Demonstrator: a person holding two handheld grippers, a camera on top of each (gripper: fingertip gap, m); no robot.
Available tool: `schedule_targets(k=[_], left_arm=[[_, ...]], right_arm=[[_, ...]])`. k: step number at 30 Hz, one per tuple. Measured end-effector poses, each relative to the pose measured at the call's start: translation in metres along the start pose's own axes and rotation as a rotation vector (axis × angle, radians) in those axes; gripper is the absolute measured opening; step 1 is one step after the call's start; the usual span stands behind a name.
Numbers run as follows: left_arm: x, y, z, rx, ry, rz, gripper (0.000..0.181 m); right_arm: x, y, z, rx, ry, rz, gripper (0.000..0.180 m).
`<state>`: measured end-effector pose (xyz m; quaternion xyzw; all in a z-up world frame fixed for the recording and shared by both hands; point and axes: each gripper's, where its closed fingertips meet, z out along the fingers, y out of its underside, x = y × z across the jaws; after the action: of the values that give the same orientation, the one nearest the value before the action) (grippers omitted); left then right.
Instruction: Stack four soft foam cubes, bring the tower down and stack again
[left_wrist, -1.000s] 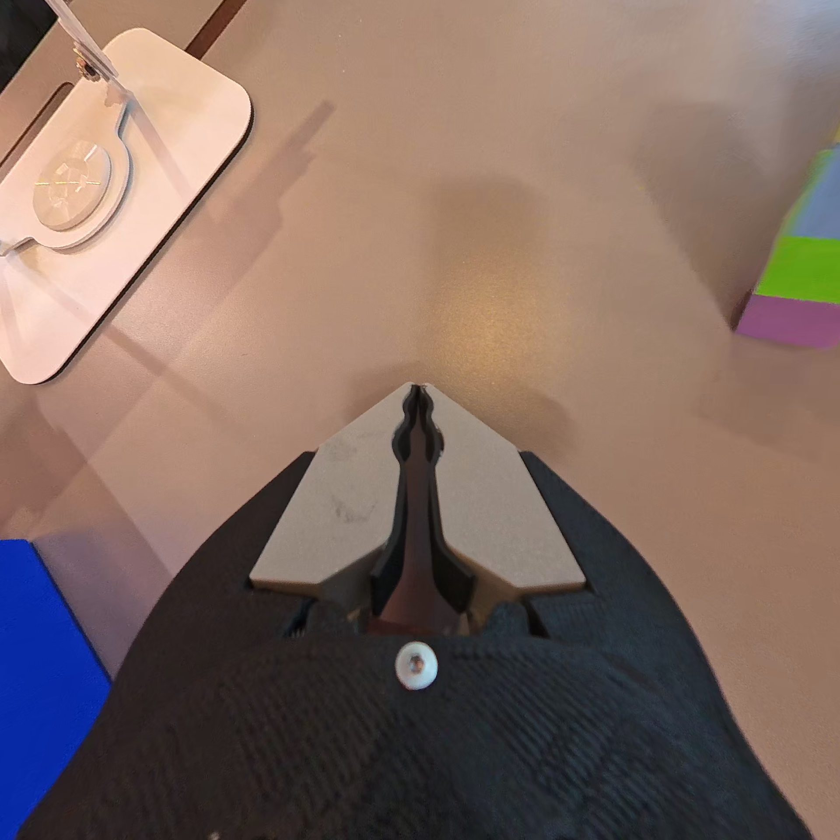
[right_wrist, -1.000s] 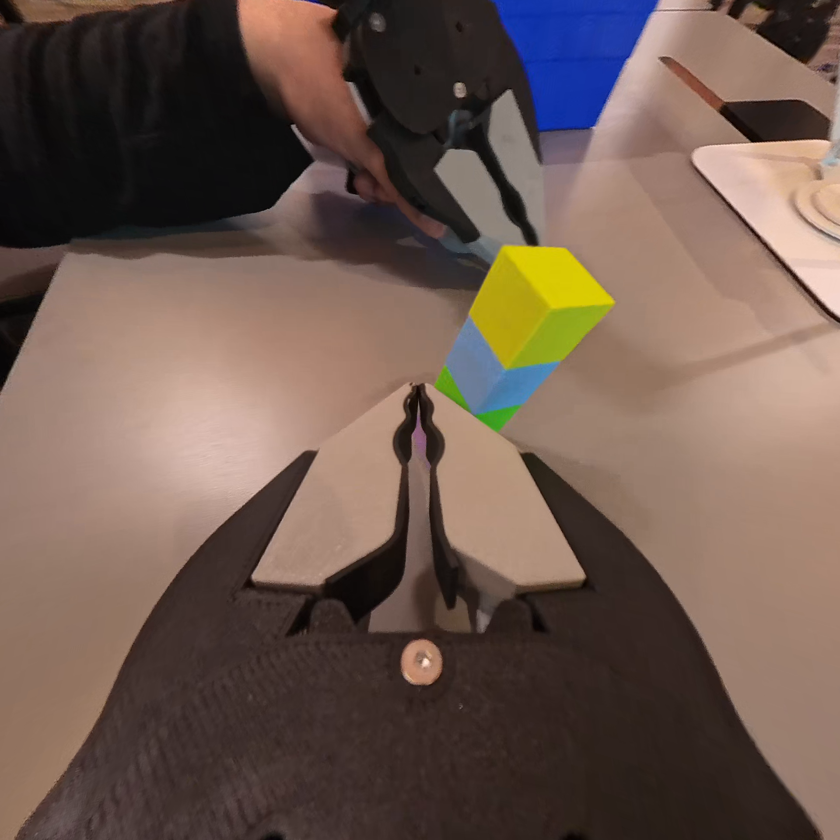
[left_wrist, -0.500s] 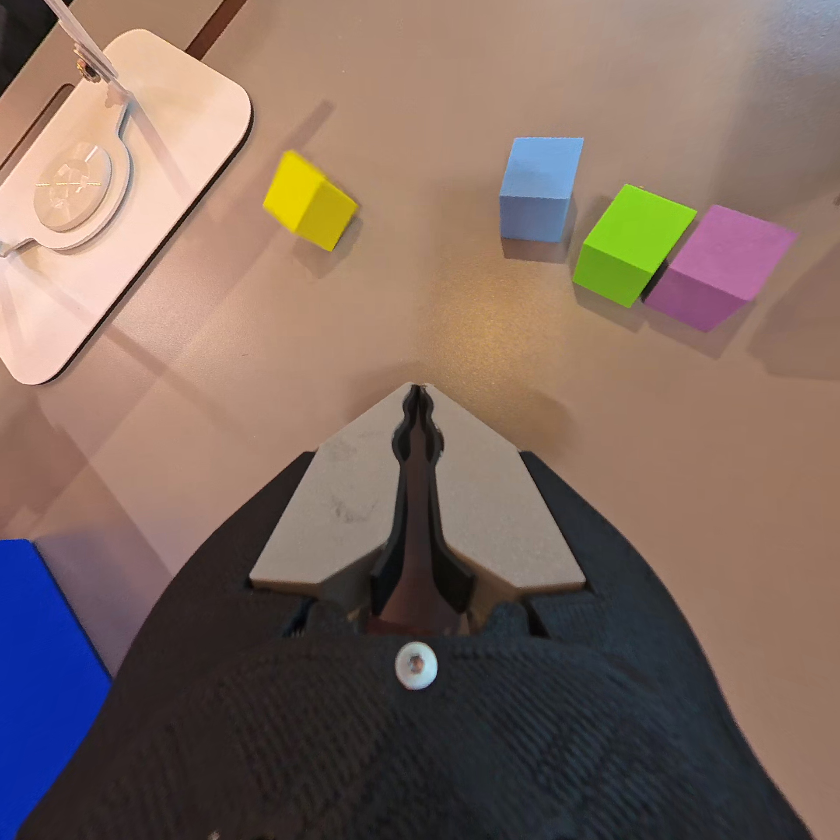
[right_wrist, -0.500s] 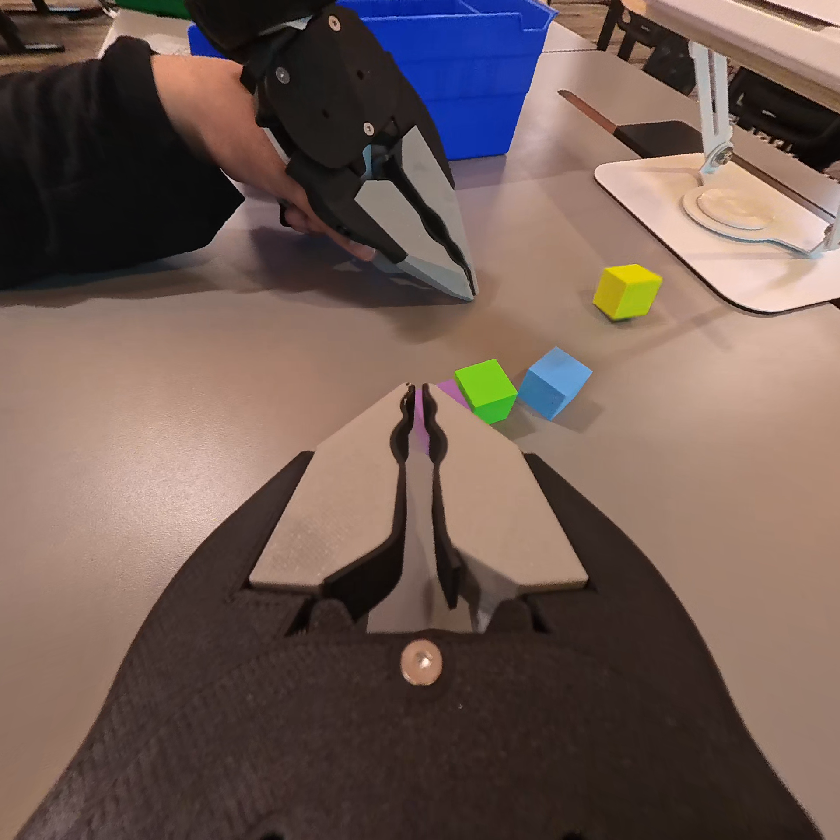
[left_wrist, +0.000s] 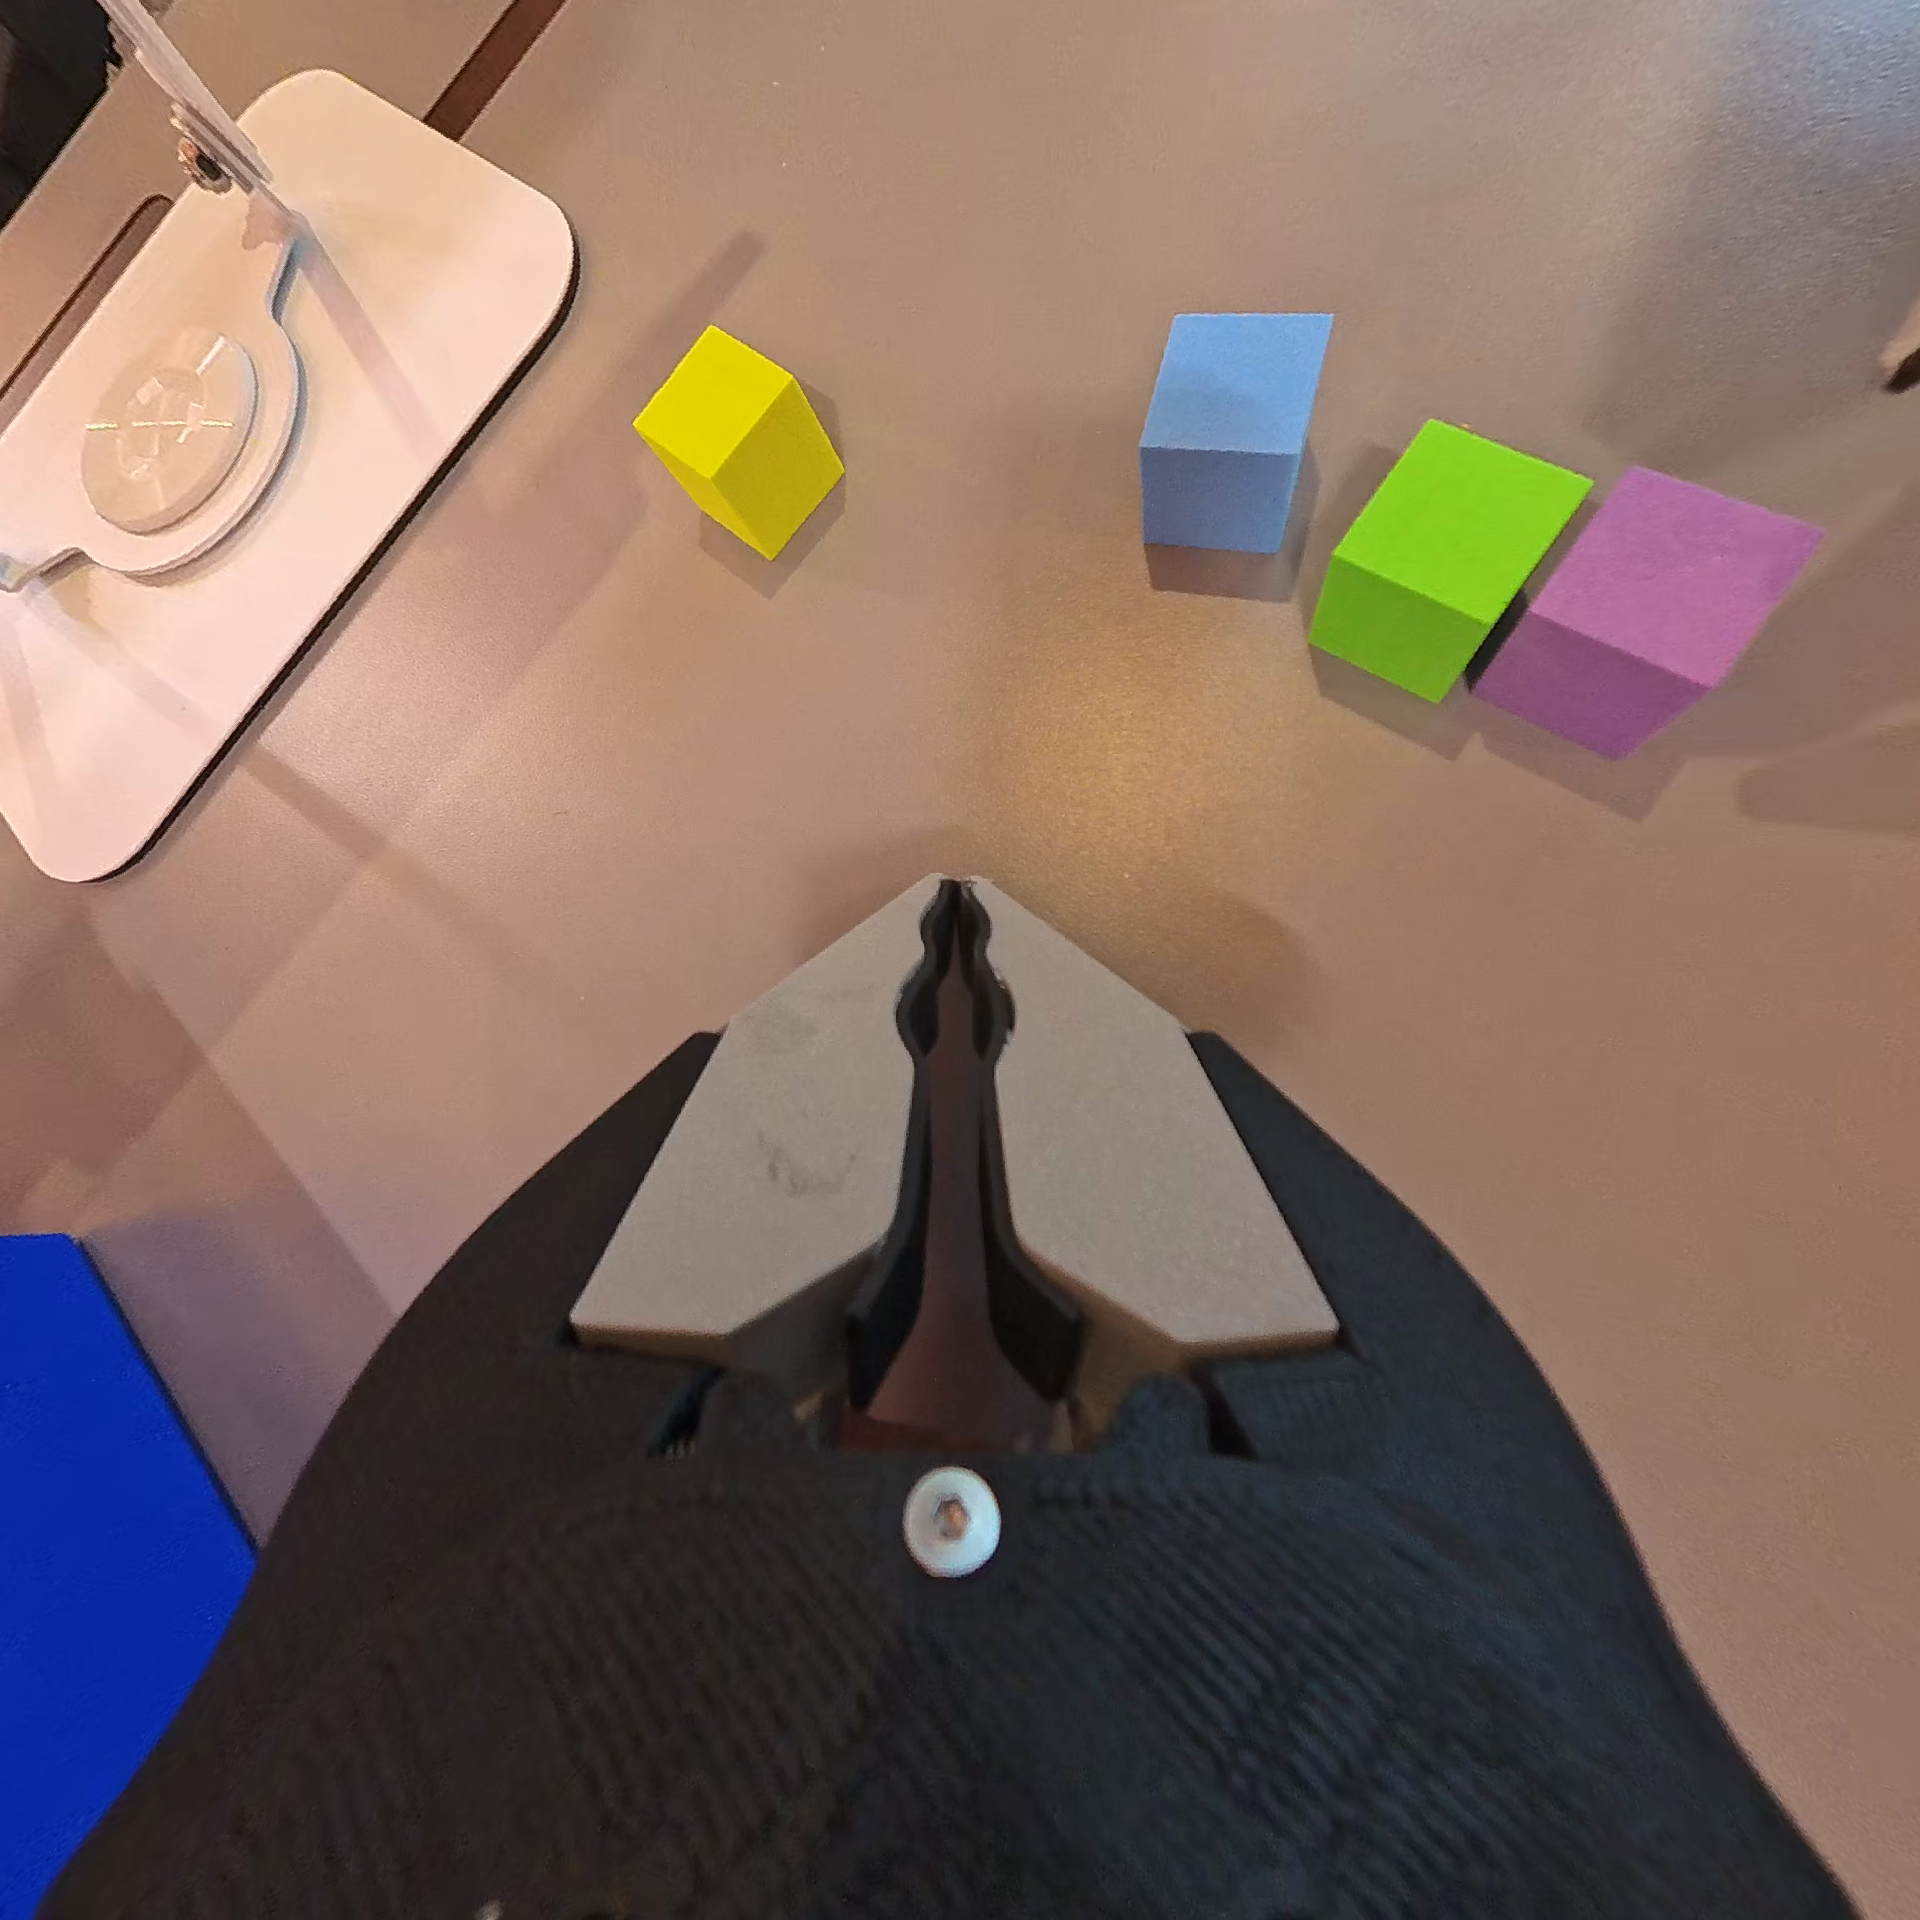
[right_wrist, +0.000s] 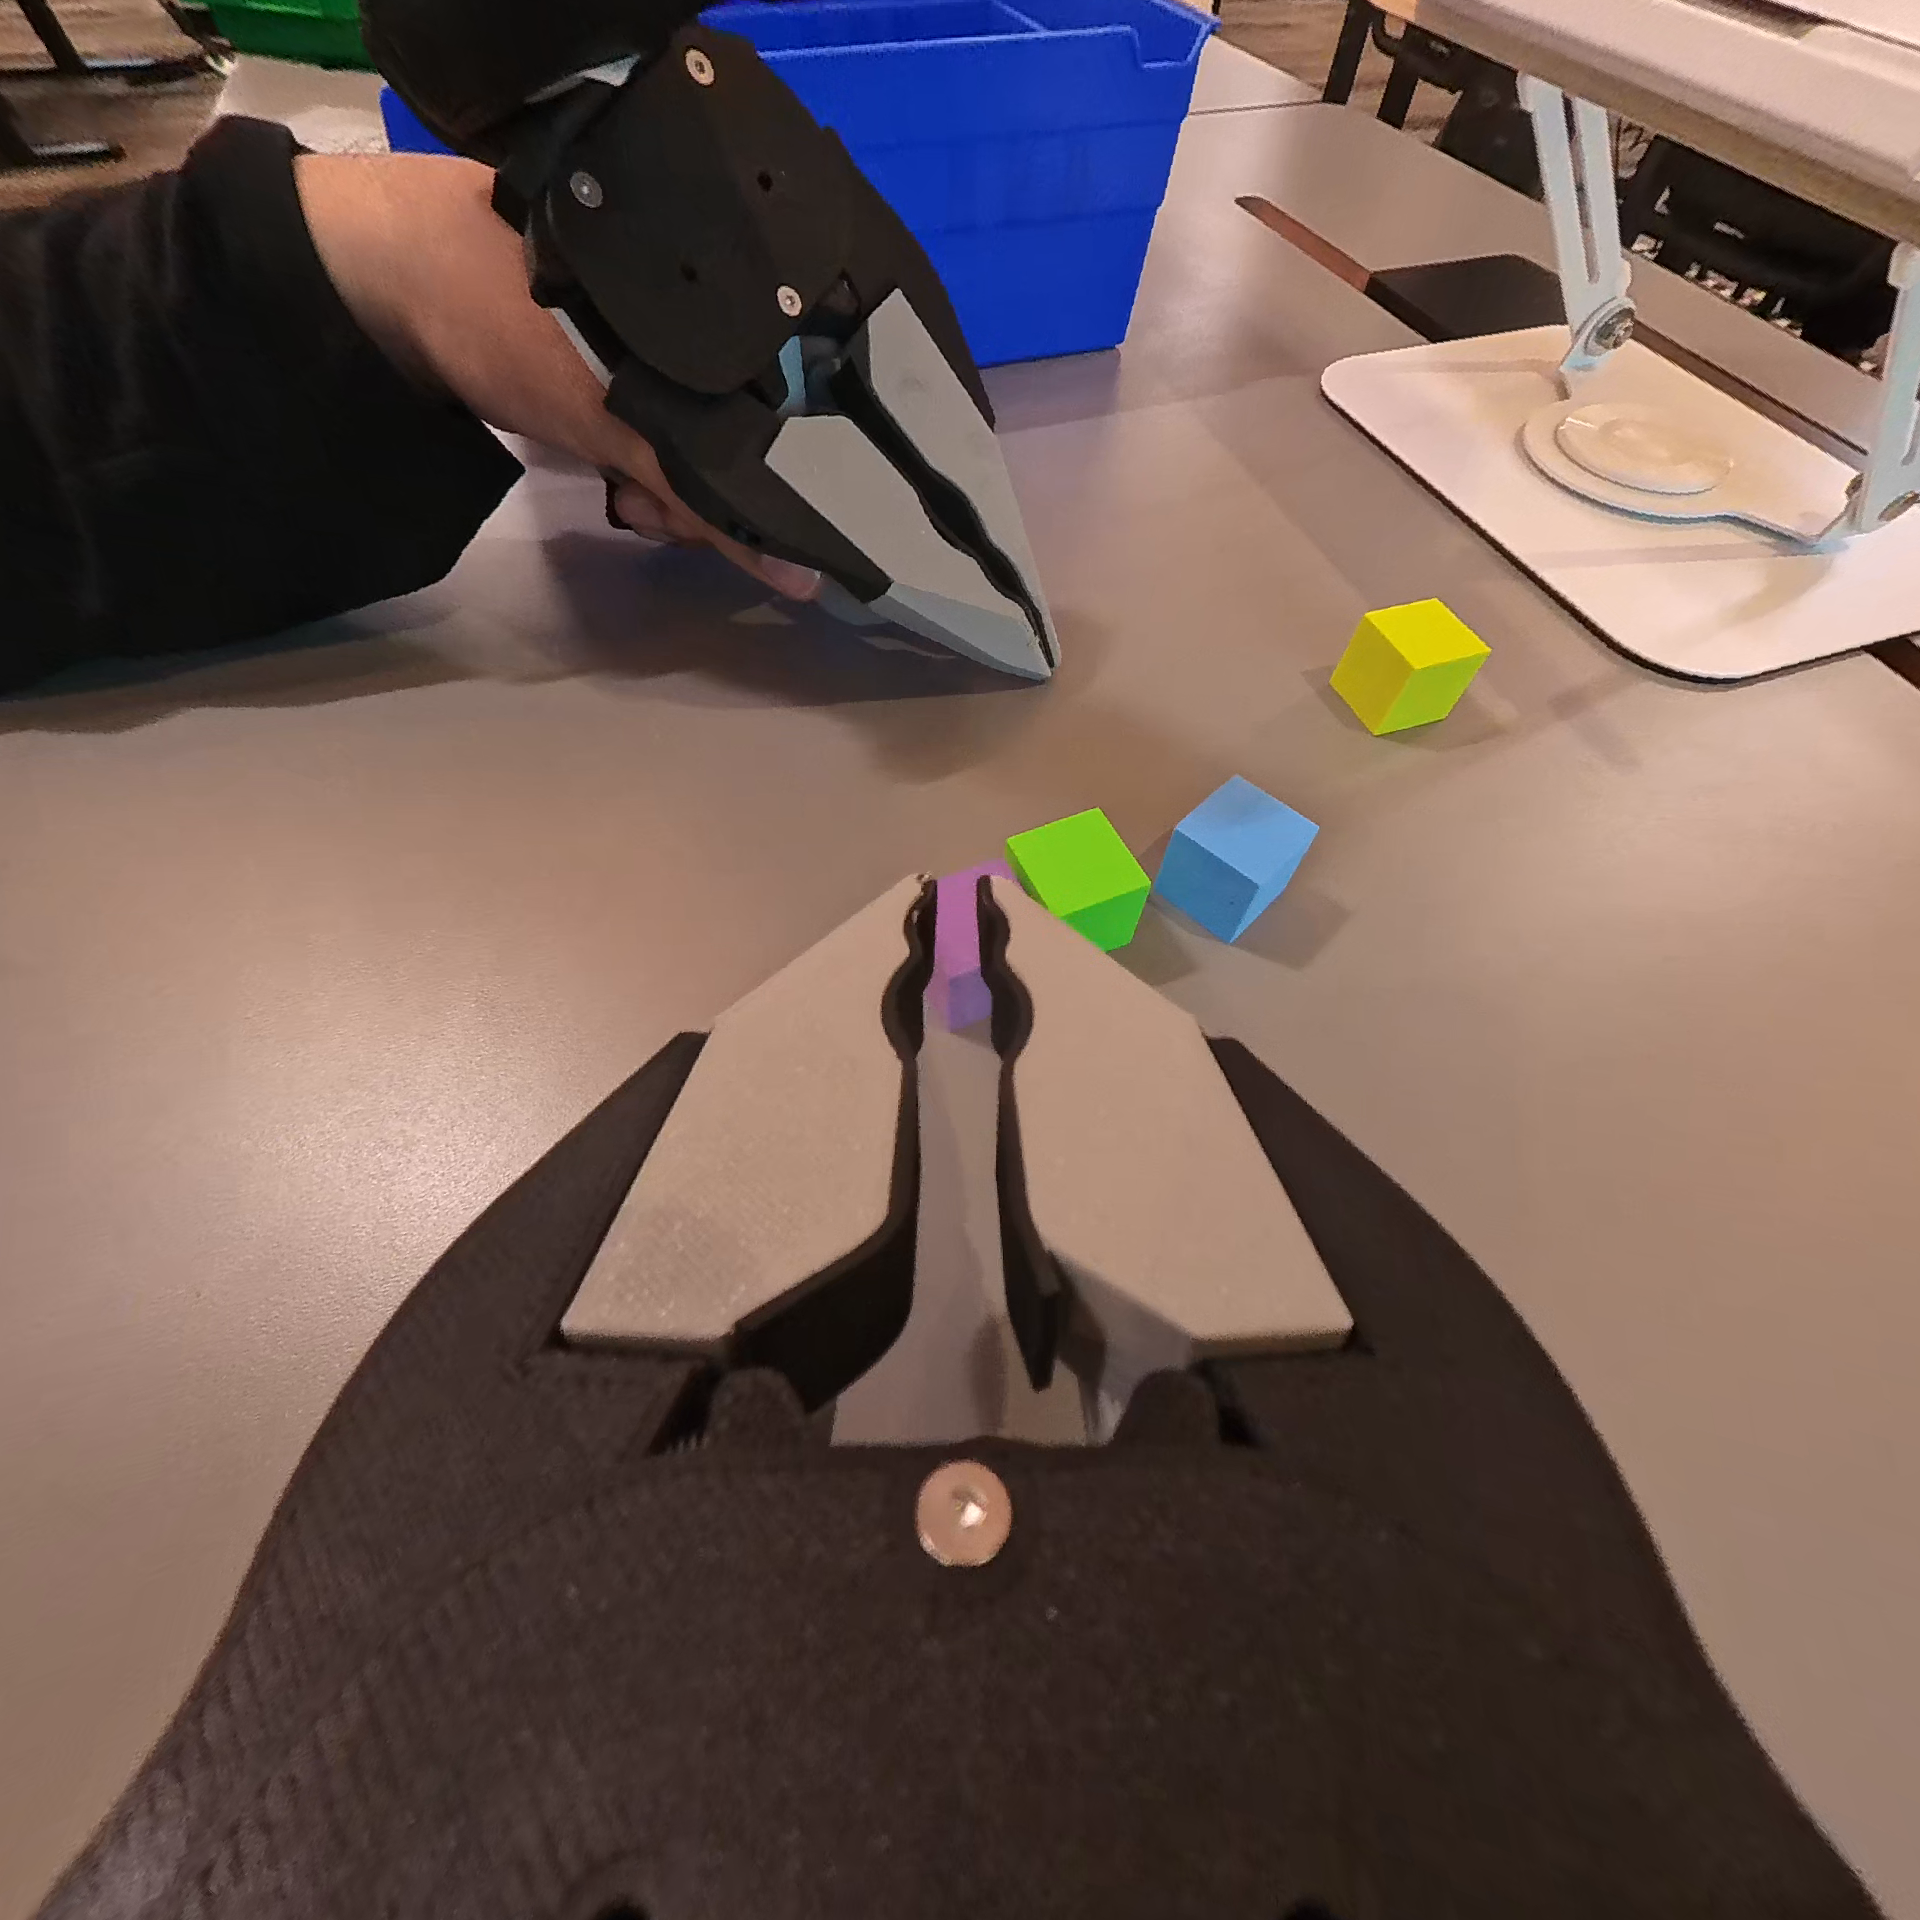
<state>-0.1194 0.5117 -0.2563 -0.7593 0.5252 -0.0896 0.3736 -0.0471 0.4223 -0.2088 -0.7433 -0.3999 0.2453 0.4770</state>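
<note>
Four foam cubes lie apart on the grey table. The yellow cube (left_wrist: 738, 447) (right_wrist: 1408, 665) sits alone near the white stand. The blue cube (left_wrist: 1231, 416) (right_wrist: 1236, 852), green cube (left_wrist: 1444, 551) (right_wrist: 1075, 873) and purple cube (left_wrist: 1652, 603) form a row, with green and purple touching. My left gripper (left_wrist: 961, 883) is shut and empty, its tip low over the table short of the cubes; it also shows in the right wrist view (right_wrist: 1039, 655). My right gripper (right_wrist: 961, 883) is empty, its jaws a narrow gap apart. The purple cube (right_wrist: 958, 956) shows through that gap, beyond the tips.
A blue bin (right_wrist: 987, 208) stands at the back behind the left gripper; its corner shows in the left wrist view (left_wrist: 94, 1507). A white stand base (left_wrist: 312, 416) (right_wrist: 1558, 488) with a metal arm lies beside the yellow cube. A person's sleeved arm (right_wrist: 208, 395) lies on the table. Left tips to right tips: about 12 cm. The left tips stand about 25 cm off the white stand base (right_wrist: 1558, 488). It turns up in the left wrist view (left_wrist: 270, 498) as well.
The tower, tipping over a second ago, has fallen and the cubes now lie scattered. The yellow cube has settled. My right gripper has drawn back and its jaws have parted slightly.
</note>
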Motion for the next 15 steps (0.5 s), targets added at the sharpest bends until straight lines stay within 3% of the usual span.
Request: schedule_targets(k=[15], left_arm=[[0.000, 0.000, 0.000, 0.000, 0.000, -0.001, 0.000]], right_arm=[[-0.002, 0.018, 0.008, -0.117, -0.035, 0.059, 0.030]])
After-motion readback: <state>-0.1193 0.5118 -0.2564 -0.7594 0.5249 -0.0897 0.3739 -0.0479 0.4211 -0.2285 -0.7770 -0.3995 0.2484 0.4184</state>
